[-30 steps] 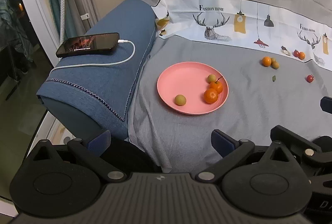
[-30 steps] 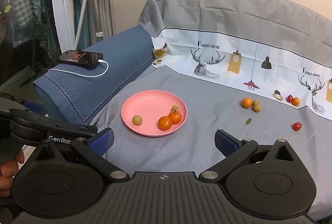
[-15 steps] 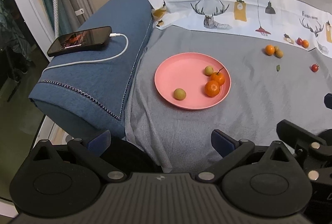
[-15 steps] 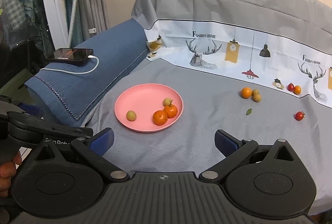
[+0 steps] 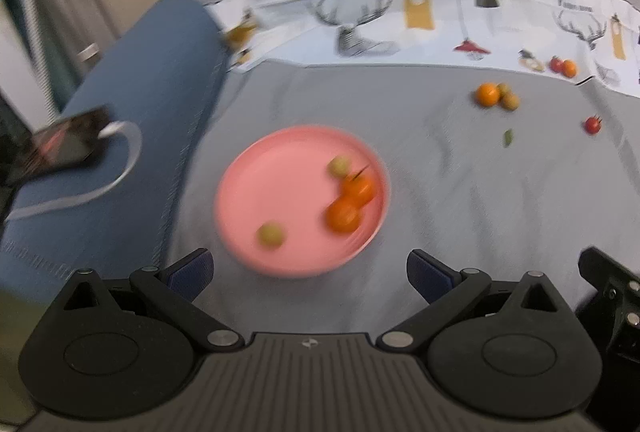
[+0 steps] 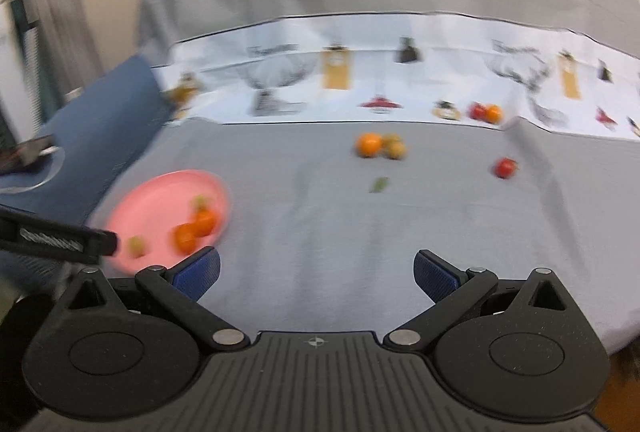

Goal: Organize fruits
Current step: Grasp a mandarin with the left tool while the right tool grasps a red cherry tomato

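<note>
**A:** ok so both tools are spread wide with nothing in them: left tool [image 5: 308,272] sits just short of the pink plate [image 5: 280,192], right tool [image 6: 316,274] faces the loose fruit further back on the grey sofa cover [image 6: 360,252]. Plate has two oranges [image 5: 348,204] and two small greenish fruits [image 5: 271,234] on it. Off the plate: an orange [image 6: 369,145] touching a couple of brownish ones, a red one [image 6: 505,167] alone, and a red/orange pair [image 6: 485,113] right at the printed band.

**B:** What'd worry you from here?

**A:** Mostly the soft cover, I'd guess. Round fruit on wrinkled fabric rolls if a finger nudges it, and that clustered orange could knock its neighbours away when you close on it. Squeezing the little red one too hard could burst it. Dropping fruit onto the plate could also bump the oranges sitting near its rim and send them over.

**B:** Anything you can't make out?

**A:** Both views are smeared. Can't tell what the greenish fruits are, or whether that small green speck [image 6: 379,184] is a leaf. The phone [image 5: 64,148] on the blue armrest is half cut off.
</note>
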A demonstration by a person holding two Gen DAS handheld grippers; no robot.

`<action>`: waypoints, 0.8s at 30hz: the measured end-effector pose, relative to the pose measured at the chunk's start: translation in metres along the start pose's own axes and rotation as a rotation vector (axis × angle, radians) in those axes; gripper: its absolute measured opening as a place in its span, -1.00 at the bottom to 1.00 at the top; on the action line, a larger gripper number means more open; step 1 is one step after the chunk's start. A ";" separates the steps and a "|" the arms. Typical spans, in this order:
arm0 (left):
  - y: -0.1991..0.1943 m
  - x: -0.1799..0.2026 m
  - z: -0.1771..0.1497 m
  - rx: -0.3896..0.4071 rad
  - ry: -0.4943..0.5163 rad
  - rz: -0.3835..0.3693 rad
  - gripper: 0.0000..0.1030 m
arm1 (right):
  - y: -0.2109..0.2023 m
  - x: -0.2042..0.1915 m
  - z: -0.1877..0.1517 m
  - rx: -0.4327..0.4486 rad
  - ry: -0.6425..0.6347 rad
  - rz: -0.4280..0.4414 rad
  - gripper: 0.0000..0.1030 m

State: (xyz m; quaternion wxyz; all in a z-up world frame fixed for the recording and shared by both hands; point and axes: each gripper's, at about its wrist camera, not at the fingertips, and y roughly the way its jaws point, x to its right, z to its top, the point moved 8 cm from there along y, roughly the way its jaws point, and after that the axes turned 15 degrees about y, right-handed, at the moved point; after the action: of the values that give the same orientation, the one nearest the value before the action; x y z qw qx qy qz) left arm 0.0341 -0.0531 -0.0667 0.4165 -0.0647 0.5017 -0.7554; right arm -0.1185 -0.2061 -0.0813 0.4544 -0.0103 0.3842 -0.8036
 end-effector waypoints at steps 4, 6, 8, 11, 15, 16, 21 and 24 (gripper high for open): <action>0.030 0.030 0.056 0.029 0.016 -0.080 1.00 | 0.026 0.052 0.029 0.046 0.073 -0.089 0.98; 0.048 0.046 0.085 0.039 0.020 -0.115 1.00 | 0.042 0.078 0.047 0.081 0.104 -0.134 0.98; 0.069 0.063 0.115 0.063 0.030 -0.132 1.00 | 0.061 0.105 0.066 0.113 0.134 -0.177 0.98; 0.108 0.090 0.158 0.086 0.064 -0.143 1.00 | 0.099 0.143 0.087 0.123 0.152 -0.232 0.98; 0.165 0.128 0.196 0.066 0.138 -0.168 1.00 | 0.154 0.186 0.102 0.084 0.205 -0.281 0.98; 0.179 0.136 0.203 0.059 0.153 -0.174 1.00 | 0.167 0.195 0.104 0.077 0.220 -0.290 0.98; 0.235 0.166 0.223 0.001 0.198 -0.238 1.00 | 0.219 0.229 0.107 0.051 0.246 -0.327 0.98; 0.257 0.180 0.228 -0.019 0.220 -0.273 1.00 | 0.244 0.236 0.106 0.048 0.225 -0.329 0.99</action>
State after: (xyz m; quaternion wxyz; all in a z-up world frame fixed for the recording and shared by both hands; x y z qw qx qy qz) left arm 0.1808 -0.3765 -0.2214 0.2523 -0.0531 0.5378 -0.8027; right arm -0.0425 -0.5163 -0.2378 0.2712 0.0274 0.4064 -0.8721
